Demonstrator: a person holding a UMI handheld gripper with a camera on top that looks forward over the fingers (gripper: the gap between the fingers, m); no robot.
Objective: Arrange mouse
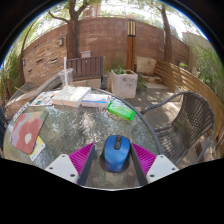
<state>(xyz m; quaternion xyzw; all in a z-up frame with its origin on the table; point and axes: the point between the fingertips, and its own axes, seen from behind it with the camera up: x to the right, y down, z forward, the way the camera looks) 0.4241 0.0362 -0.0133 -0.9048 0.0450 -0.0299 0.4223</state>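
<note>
One blue mouse (117, 153) clamped between hand-held gripper (117, 158) pads; no legible writing.

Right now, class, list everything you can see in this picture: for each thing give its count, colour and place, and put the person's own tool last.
Mouse: one, blue, between the tongs' fingers on the table.
Table: one, glass-topped, under everything.
Green item: one, green, beyond the mouse.
Books or boxes: a couple, pale, at the table's far side.
Red-covered item: one, red, left of the mouse.
Chair: one, grey, right of the table.
Planter: one, white, beyond the table.
Brick wall: one, reddish, behind.
Tongs: one pair, magenta pads; whether they press the mouse is unclear.
</note>
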